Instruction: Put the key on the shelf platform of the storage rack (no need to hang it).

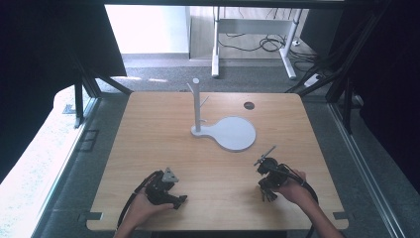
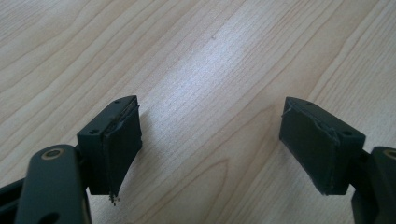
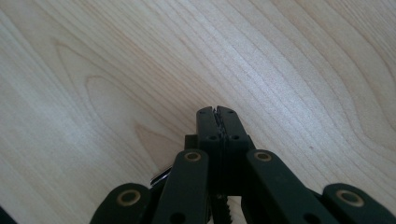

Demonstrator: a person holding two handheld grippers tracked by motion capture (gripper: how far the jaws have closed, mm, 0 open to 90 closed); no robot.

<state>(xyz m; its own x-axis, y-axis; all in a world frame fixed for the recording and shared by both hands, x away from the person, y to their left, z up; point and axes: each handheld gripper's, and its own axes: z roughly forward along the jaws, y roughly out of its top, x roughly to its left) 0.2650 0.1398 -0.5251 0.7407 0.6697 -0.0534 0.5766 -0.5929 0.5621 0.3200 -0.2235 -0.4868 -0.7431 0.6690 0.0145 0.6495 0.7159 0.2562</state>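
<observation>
A white stand (image 1: pixel 198 106) with an upright post and short pegs rises from a round white base (image 1: pixel 233 134) at the table's middle back. My left gripper (image 1: pixel 171 196) rests low near the front left, held by a hand; in the left gripper view its jaws stand wide apart over bare wood, left gripper (image 2: pixel 212 140) open with nothing between the pads. My right gripper (image 1: pixel 267 186) sits at the front right in a hand; in the right gripper view the right gripper (image 3: pixel 217 112) has its jaws pressed together, empty, close above the wood.
The wooden table (image 1: pixel 148 129) has a dark round hole (image 1: pixel 249 105) at the back right. Black frame posts (image 1: pixel 79 99) flank the table. A white desk frame (image 1: pixel 216 44) and cables lie on the floor beyond.
</observation>
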